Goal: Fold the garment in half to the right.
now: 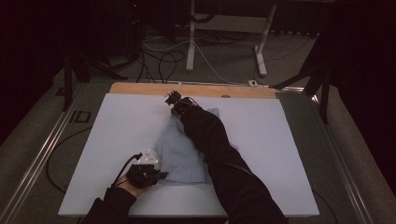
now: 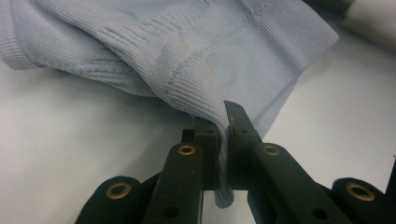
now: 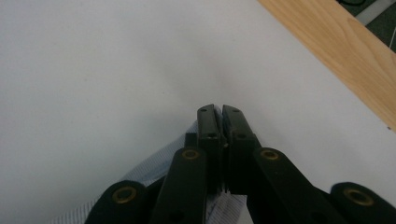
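Note:
A light blue ribbed garment (image 1: 184, 156) lies crumpled in the middle of the white tabletop (image 1: 116, 130). At its near left corner my left gripper (image 1: 161, 176) is shut on a seamed fold of the garment (image 2: 187, 42), and the fabric is pinched between the jaws of the left gripper (image 2: 225, 122). At the garment's far end my right gripper (image 1: 171, 97) points toward the back edge. In the right gripper view the jaws of the right gripper (image 3: 218, 115) are pressed together, with an edge of the garment (image 3: 154, 170) caught low between them. A dark sleeve (image 1: 219, 154) lies across the garment.
A wooden strip (image 1: 140, 87) (image 3: 336, 42) borders the far edge of the white surface. Metal rails (image 1: 42, 149) run along both sides. Beyond the table, cables (image 1: 163, 58) and a white frame's legs (image 1: 190, 42) lie on the floor.

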Motion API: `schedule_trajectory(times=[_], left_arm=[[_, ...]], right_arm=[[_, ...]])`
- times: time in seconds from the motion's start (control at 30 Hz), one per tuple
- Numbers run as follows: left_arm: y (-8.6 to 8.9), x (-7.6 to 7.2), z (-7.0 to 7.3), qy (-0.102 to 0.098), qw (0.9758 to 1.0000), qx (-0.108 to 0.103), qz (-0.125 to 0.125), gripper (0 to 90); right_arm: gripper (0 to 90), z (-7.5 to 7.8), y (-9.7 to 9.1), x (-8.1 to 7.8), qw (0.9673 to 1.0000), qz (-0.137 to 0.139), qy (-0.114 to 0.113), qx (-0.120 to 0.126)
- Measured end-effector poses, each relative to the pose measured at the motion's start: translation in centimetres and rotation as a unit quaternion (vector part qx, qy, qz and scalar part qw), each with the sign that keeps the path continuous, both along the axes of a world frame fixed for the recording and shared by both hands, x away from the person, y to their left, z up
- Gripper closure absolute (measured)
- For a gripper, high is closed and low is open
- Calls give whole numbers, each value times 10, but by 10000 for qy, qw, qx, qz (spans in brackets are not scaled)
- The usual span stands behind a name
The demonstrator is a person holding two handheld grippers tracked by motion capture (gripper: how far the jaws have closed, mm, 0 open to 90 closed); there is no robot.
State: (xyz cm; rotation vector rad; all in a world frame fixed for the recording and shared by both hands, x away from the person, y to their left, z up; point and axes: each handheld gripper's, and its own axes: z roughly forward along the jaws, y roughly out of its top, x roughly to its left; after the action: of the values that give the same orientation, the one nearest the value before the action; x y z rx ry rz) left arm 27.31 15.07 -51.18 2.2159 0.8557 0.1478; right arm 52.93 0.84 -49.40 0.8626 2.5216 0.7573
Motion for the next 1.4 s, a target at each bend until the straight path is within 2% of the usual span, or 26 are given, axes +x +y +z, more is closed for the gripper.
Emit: schedule_trajectory(times=[0.2, 0.4, 0.67, 1.0, 1.3, 1.4], left_arm=[[-5, -2, 7, -110, 9999, 9, -90, 868], [-10, -2, 15, -145, 9998, 2, -160, 868], [-15, 0, 26, -211, 9996, -22, -202, 868], [-27, 1, 40, -300, 9991, -47, -292, 868], [-37, 2, 47, -366, 9984, 61, -432, 868], [-43, 3, 52, -404, 9978, 75, -511, 868]], right_arm=[[878, 11, -3, -2, 9999, 6, -83, 117], [878, 21, -7, -3, 9997, 57, -176, 184], [878, 35, -16, -7, 9991, -6, -311, 299], [877, 49, -36, -13, 9984, -55, -388, 419], [877, 57, -52, -17, 9977, -69, -456, 494], [877, 60, -63, -17, 9974, -121, -484, 528]])
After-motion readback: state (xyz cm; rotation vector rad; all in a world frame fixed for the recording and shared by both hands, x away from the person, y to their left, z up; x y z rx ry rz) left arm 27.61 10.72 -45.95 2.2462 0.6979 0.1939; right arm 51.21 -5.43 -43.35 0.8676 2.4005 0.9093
